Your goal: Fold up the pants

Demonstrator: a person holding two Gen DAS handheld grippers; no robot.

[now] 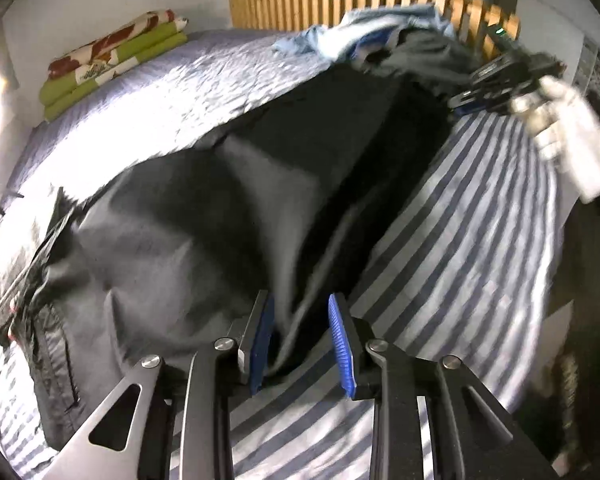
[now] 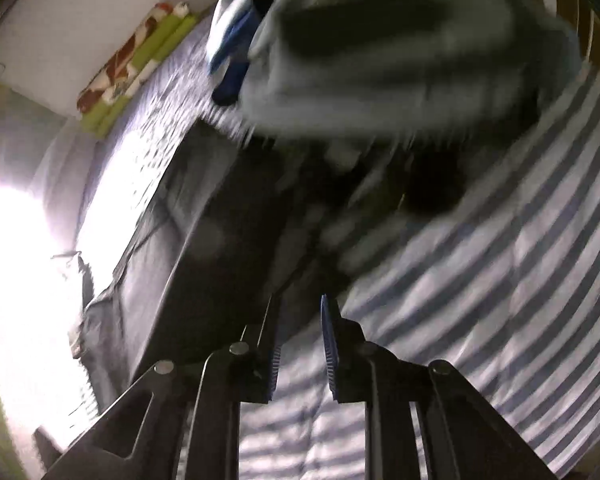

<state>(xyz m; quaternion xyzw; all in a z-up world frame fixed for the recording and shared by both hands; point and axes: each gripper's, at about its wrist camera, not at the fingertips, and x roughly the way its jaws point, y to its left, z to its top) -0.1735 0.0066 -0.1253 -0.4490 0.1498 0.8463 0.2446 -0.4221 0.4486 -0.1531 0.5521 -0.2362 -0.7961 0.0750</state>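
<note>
Dark pants lie on striped bedding, seemingly unheld.

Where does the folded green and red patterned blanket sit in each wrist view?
Left wrist view: the folded blanket lies upper left, on the far side of the bed against the wall.
Right wrist view: the folded blanket is upper left too, smaller and tilted, by the white wall.
Shared landmark: the dark pants spread across the striped sheet, with the blanket beyond them.

Striped bedsheet, folded blanket, perhaps laundry
</note>
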